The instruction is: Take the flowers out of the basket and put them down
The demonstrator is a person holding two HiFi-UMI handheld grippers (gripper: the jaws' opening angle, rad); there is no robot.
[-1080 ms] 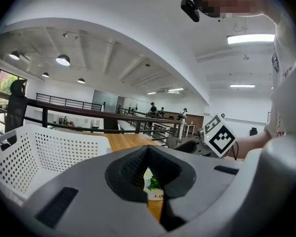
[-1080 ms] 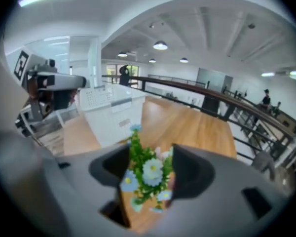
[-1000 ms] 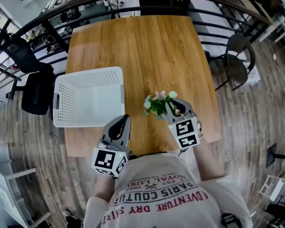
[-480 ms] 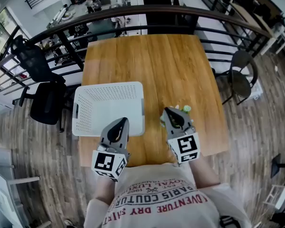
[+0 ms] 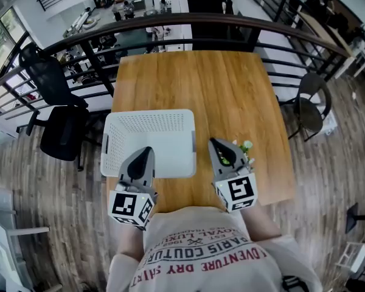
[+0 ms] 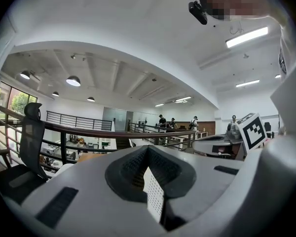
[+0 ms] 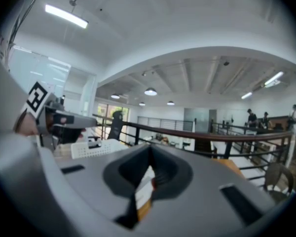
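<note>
At 6 o'clock in the head view, my shirt [image 5: 201, 254] carries upside-down print: "PARIS COUTUR" and "ADVENTURE DRY". The flowers [image 5: 247, 145] lie on the wooden table [image 5: 194, 84] at 3 o'clock of my right gripper [image 5: 213, 142], outside the white basket [image 5: 149, 113]. They are mostly hidden behind the gripper, so I cannot tell their long axis. My right gripper and left gripper [image 5: 147, 149] both have jaws together, empty.
</note>
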